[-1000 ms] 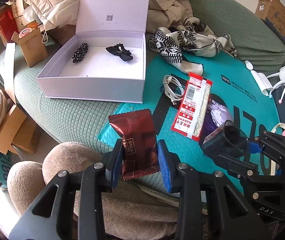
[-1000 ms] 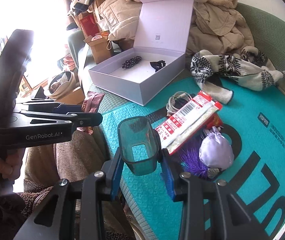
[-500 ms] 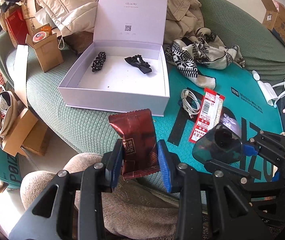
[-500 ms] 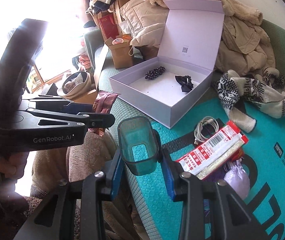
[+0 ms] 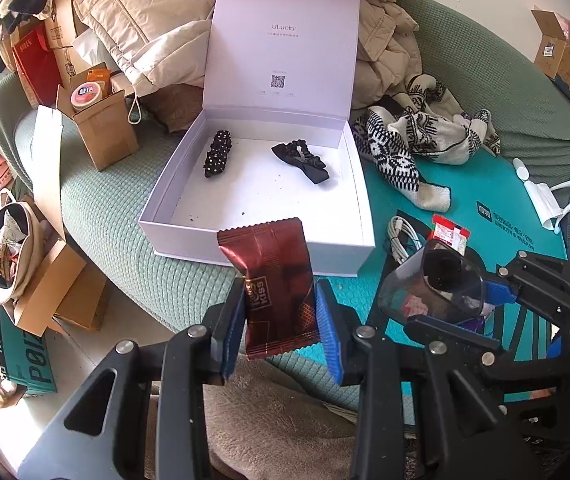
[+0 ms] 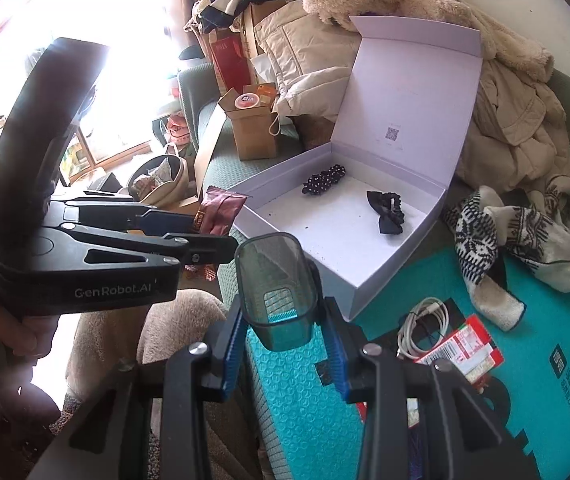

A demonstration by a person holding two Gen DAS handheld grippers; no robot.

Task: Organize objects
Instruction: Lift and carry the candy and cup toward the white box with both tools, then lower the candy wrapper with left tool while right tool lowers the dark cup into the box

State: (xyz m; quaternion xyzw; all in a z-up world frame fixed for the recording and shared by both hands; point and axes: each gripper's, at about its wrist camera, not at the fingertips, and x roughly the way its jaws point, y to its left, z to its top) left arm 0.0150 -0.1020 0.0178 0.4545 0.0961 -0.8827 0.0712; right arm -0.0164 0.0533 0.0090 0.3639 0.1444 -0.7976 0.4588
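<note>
Now, line by line:
Left gripper: clenched on the brown snack packet, blue pads pressing its lower half from both sides.
Packet axis: long axis runs upright along the fingers, crimped top edge standing well beyond the fingertips, "KISS" lettering turned sideways by the left pad; bottom edge hangs just behind the pads.
Packet place: held in the air ahead of the near wall of the white box, not touching it.
Right gripper: clamped on a smoky clear cup, one blue pad on each side wall.
Cup axis: upright between the fingers, open mouth up and tipped slightly toward the camera (through its wall the teal mat shows).
Cup place: rim above the fingertips, base between the pads, near corner of the box just beyond.
Box contents: beaded hair clip beyond the left fingers, black bow to its right, apart.
Right of the fingers: white cable, red-white packet.
</note>
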